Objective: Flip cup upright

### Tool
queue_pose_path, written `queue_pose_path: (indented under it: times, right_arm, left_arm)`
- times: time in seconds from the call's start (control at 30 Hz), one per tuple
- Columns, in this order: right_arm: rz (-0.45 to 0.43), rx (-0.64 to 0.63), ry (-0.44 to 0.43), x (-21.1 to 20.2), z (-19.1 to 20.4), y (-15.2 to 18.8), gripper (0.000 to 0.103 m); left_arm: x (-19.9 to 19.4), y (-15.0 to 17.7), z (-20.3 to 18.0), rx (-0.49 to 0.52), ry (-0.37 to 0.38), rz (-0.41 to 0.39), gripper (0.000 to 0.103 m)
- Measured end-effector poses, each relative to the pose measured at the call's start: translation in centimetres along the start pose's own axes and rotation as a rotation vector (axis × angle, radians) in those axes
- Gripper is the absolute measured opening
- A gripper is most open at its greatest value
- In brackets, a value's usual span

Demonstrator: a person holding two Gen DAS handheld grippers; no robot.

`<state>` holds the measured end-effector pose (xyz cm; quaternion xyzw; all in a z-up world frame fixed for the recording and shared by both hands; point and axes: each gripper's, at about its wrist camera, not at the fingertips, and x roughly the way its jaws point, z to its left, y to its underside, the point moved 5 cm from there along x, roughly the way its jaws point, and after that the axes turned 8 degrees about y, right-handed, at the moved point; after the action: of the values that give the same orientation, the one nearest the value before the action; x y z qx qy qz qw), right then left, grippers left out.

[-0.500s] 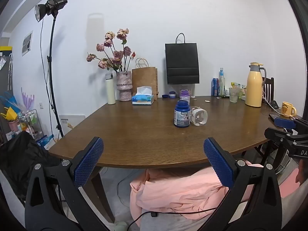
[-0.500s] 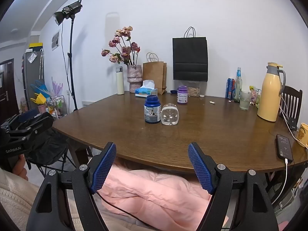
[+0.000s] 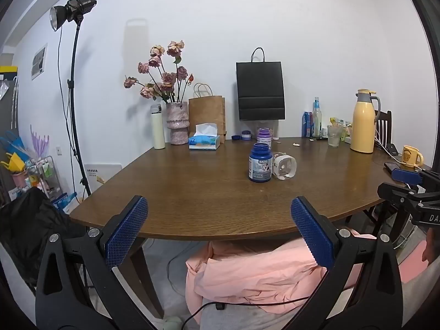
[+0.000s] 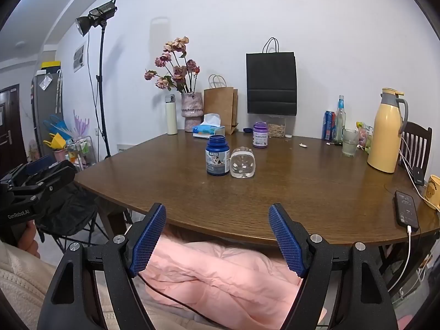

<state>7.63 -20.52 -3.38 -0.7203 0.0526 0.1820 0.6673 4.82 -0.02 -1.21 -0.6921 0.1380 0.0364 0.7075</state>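
Item: clear cup (image 3: 284, 165), lying on its side on the brown wooden table (image 3: 192, 192), roughly mid-table, its base turned toward the left wrist camera; in the right wrist view the same cup (image 4: 242, 162) showed as a transparent rounded body. Just beside it on its left stood a dark blue bottle (image 3: 259, 162), upright, open-topped, labelled; whether the two touched could not be told. Behind them stood a purple jar (image 4: 260, 135), apart from both. Left gripper (image 3: 217, 236): jaws spread wide, holding nothing, poised at the near curved table edge, well short of the cup. Right gripper (image 4: 218, 240): jaws likewise wide apart and empty, also at the near edge. Between the near edge and the cup lay bare tabletop. Far edge, along the white wall: cream flask (image 3: 158, 126), pink vase of dried roses (image 3: 178, 123), tissue box (image 3: 205, 140), brown paper bag (image 3: 207, 114), black paper bag (image 3: 260, 90). Far right corner: blue can (image 4: 328, 125), glass bottle (image 4: 340, 121), drinking glass (image 4: 349, 142), yellow thermos jug (image 4: 386, 133). Right edge: phone (image 4: 406, 211) on a white cable, yellow mug (image 3: 411, 156). Off the table: studio light on stand (image 3: 73, 11) at the left, wooden chair (image 4: 416, 145) at the right, pink cloth (image 4: 220, 272) beneath the near edge.
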Motion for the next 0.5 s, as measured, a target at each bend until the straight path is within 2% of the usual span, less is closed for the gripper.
queue_pose_path:
  times: [0.5]
  right_arm:
    - [0.001, 0.001, 0.0, 0.03, -0.03, 0.03, 0.082]
  left_arm:
    - [-0.02, -0.01, -0.02, -0.001, -0.002, -0.002, 0.103]
